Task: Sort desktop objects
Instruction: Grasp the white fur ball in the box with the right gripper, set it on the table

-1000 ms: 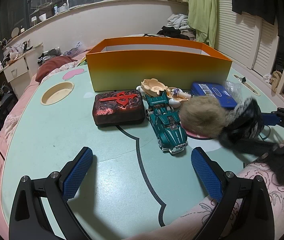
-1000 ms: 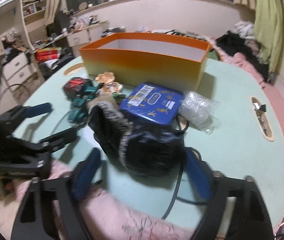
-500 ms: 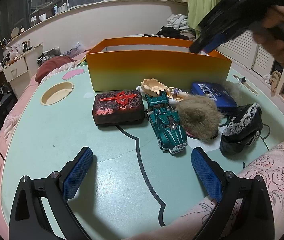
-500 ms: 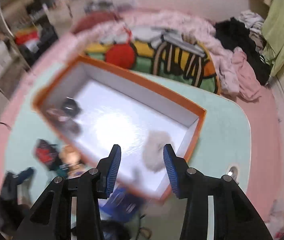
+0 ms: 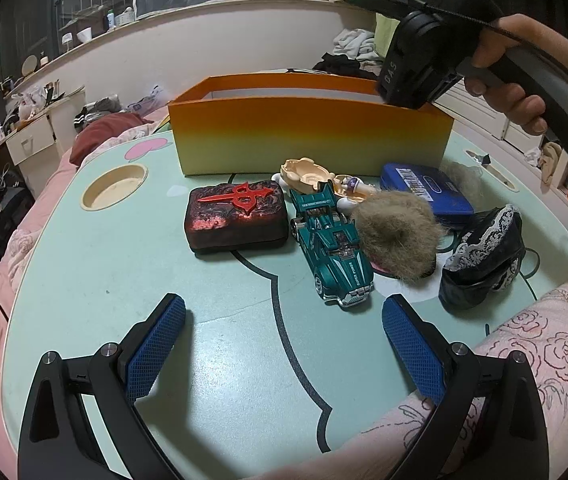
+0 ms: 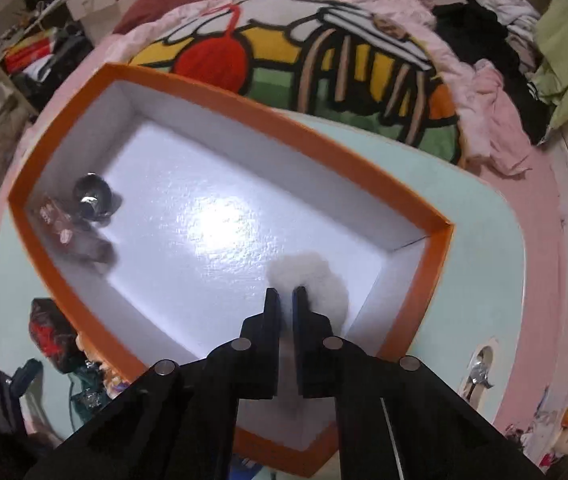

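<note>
My left gripper (image 5: 283,301) hovers open and empty over the mint table (image 5: 163,264). Ahead of it lie a red-black case (image 5: 235,216), a teal toy car (image 5: 332,252), a brown fur ball (image 5: 396,232), a blue tin (image 5: 424,192) and a black lace pouch (image 5: 484,260). Behind them stands the orange box (image 5: 312,140). A hand (image 5: 512,80) holds my right gripper (image 6: 286,292) over the box's right end, pointing steeply down. Its jaws are shut with nothing between them. On the box floor lie a white fluff ball (image 6: 320,280), a dark round item (image 6: 91,196) and a blurred reddish item (image 6: 67,228).
A round cup recess (image 5: 113,192) sits in the table's left side and a slot with a metal piece (image 6: 480,368) at its right. A pink rose-print quilt (image 5: 524,360) covers the near right edge. A colourful blanket (image 6: 324,52) lies beyond the box.
The right gripper let go of the black lace pouch, which now rests on the table at the right. It rose over the orange box, tipped downward and shut. The left gripper stayed put.
</note>
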The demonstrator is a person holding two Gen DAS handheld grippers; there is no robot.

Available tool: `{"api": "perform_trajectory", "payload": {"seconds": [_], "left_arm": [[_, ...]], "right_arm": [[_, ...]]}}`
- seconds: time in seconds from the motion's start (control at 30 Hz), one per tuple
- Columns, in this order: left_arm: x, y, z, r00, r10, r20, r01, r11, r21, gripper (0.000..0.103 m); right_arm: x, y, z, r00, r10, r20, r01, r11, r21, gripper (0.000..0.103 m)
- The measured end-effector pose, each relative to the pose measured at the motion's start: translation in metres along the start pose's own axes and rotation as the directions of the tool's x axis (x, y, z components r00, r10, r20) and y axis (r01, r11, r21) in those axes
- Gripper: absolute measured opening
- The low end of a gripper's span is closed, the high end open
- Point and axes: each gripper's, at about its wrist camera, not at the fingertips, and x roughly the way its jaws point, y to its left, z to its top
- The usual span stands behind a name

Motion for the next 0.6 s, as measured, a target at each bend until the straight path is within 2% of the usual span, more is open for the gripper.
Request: {"api": "perform_trajectory", "payload": {"seconds": [0.07,0.13,0.2,0.33,0.37,0.5,0.53,0.6], "left_arm": [[0.000,0.000,0.000,1.000,0.000,0.000,0.000,1.000,-0.001,0.099],[0.001,-0.001,0.001,1.000,-0.002,0.000,0.002,1.000,0.000,0.099],[0.001,-0.001,0.001,1.000,-0.002,-0.001,0.002,1.000,0.000,0.099],[0.001,-0.001,0.001,1.000,-0.002,0.000,0.002,1.000,0.000,0.099],[0.001,-0.001,0.001,1.000,-0.002,0.000,0.002,1.000,0.000,0.099],[0.001,-0.001,0.001,1.000,-0.002,0.000,0.002,1.000,0.000,0.098],[0.001,-0.001,0.001,1.000,-0.002,0.000,0.002,1.000,0.000,0.098],[0.001,-0.001,0.001,1.000,-0.002,0.000,0.002,1.000,0.000,0.098]], "right_arm": [[-0.005,-0.005,-0.001,1.000,0.007,0.030,-0.008,1.000,0.023,0.007],[-0.022,-0.002,-0.001,0.992,0.023,0.120,-0.025,1.000,0.017,0.007],[-0.056,0.006,-0.011,0.972,0.094,0.214,-0.096,0.995,-0.002,0.007],[-0.111,0.046,-0.045,0.933,0.220,0.286,-0.183,0.972,-0.150,0.007],[-0.113,0.052,-0.051,0.932,0.225,0.283,-0.179,0.968,-0.178,0.007],[-0.090,0.078,-0.076,0.969,0.165,0.182,-0.120,0.964,-0.237,0.009],[-0.081,0.079,-0.077,0.973,0.160,0.169,-0.116,0.963,-0.244,0.014],[-0.079,0.081,-0.084,0.964,0.138,0.226,-0.081,0.966,-0.245,0.028]]}}
